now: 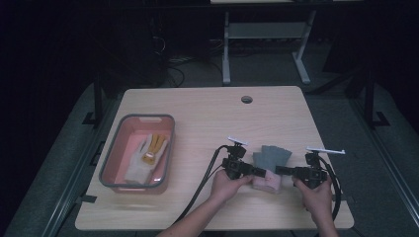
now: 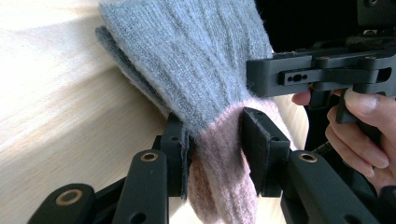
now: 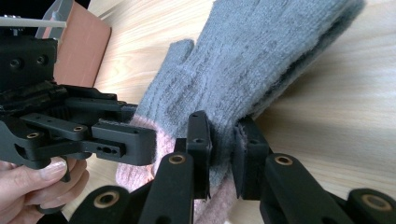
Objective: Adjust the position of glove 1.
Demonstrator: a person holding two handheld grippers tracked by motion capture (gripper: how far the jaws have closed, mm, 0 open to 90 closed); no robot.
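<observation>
On the near right part of the wooden table, a grey and pink knitted glove is lying between both tools. The left gripper is pinching its pink cuff; the right gripper is clamping the glove's edge where grey meets pink.

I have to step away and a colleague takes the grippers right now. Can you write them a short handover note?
Left gripper: shut on the cuff of the grey and pink gloves.
Right gripper: shut on the same cuff from the other side.
The gloves lie stacked on the table, right of the pink bin.
Done: a white and yellow glove is in the bin.
Left: probably move this pair there too.
</observation>
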